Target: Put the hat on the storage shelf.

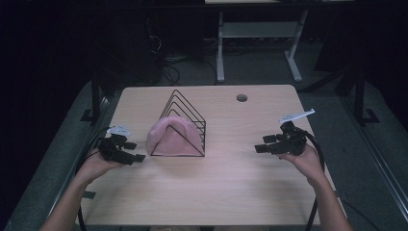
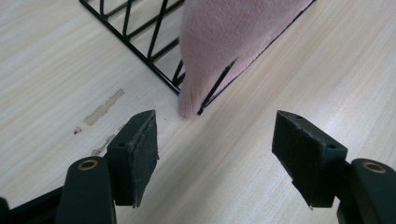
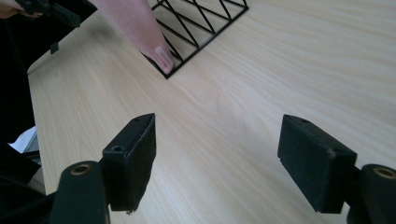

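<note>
So the pink cloth (image 1: 168,137) is draped over the near end of the wire rack (image 1: 185,120), which sits mid-table, a bit left of centre. It looks like a soft knit or fleece, so my guess is it's light, floppy and not fragile at all. It won't slip out of rubbery pads, but it will sag and stretch the second you lift it, and it could snag on the wires. The rack itself looks light too, so tugging the cloth sideways could drag the whole thing along.

Best spot to grab, I'd say, is the low corner on the cloth's near-left side, where it hangs down to the table (image 2: 289,107) just outside the rack's base wire. In the left gripper view that tip (image 2: 187,109) is right ahead of the jaws. Pinch a fold there, not the wire under it.

Left gripper (image 1: 134,158): jaws spread wide, nothing between them, touching nothing. It's just left of the rack, aimed at that corner, close but apart.

Right gripper (image 1: 262,144): also wide apart and empty, well off to the right of the rack with bare table ahead of it, pointing left toward the cloth.
</note>
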The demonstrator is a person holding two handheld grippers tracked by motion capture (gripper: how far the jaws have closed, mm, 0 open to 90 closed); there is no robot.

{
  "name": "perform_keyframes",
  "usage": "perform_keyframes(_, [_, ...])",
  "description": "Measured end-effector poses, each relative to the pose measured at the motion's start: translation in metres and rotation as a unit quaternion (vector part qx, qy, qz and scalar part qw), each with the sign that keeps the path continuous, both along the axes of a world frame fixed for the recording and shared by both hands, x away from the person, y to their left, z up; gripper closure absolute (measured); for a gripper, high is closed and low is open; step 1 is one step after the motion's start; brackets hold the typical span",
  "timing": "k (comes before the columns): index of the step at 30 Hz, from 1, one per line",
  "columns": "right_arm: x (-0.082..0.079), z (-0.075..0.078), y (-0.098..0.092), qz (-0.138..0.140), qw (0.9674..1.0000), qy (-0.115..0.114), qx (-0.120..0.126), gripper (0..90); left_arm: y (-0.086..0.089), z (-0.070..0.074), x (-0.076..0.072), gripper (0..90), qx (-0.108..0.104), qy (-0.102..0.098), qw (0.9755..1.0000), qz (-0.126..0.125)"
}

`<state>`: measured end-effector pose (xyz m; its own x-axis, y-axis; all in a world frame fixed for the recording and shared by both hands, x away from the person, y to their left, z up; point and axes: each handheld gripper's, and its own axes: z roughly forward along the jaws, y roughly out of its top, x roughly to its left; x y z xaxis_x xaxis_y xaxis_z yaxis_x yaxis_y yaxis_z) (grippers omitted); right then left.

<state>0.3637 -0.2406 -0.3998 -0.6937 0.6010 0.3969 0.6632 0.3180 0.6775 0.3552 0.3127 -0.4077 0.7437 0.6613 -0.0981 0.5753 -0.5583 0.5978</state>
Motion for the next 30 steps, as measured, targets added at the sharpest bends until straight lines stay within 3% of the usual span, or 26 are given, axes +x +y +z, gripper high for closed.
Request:
perform_keyframes(18, [-0.029, -0.029, -0.034, -0.035, 0.9993, 0.013, 0.009, 27.6, 0.001, -0.009, -0.013, 29.8, -0.015, -0.003, 0.9998, 0.01])
perform_keyframes(30, [-0.051, -0.038, -0.049, -0.046, 0.9988, 0.014, -0.007, 27.6, -0.008, -0.011, -0.024, 28.9, -0.018, -0.013, 0.9998, 0.004])
